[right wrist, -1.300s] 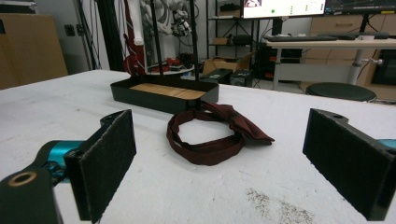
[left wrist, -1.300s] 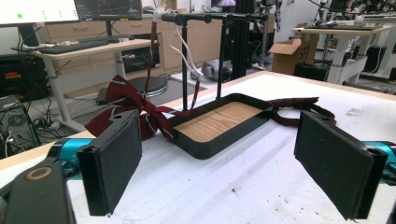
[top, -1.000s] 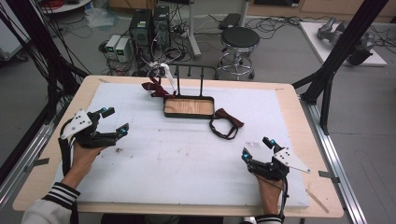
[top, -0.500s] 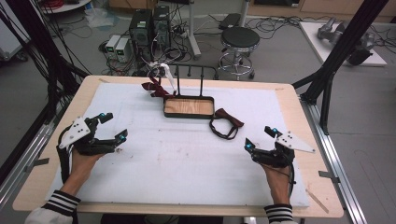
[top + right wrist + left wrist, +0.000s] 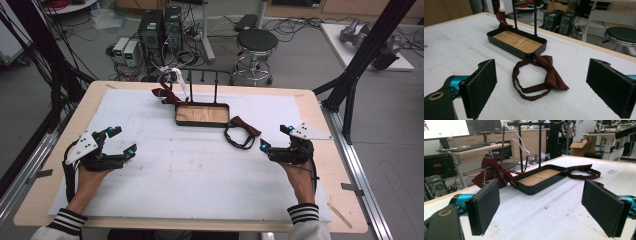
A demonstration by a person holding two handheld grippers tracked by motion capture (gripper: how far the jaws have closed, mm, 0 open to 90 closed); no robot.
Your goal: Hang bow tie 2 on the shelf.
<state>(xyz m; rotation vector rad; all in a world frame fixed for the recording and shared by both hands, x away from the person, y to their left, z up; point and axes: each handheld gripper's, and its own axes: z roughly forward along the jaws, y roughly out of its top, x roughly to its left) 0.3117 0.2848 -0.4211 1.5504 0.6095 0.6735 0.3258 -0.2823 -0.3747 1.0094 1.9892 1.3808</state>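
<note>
The white table top (image 5: 200,175) carries a dark tray (image 5: 202,115) with a wooden floor and a rack of two black posts rising from it. Over the last second both hands have slid outward and forward: the right gripper (image 5: 275,139) has moved up the table toward the far right, and the left gripper (image 5: 120,141) has drifted a little inward on its side. That puts the right one near the plain dark-red bow tie (image 5: 541,72), which lies flat on the table with its strap looped, its bow touching the tray's right end. In the right gripper view the tie sits squarely between the two pads, so I judge this to be the lining-up for a pick. Both grippers are spread wide and hold nothing. A second, striped bow tie (image 5: 491,171) is at the tray's far left corner; whether it hangs from the rack or rests on the table is hard to tell
</note>
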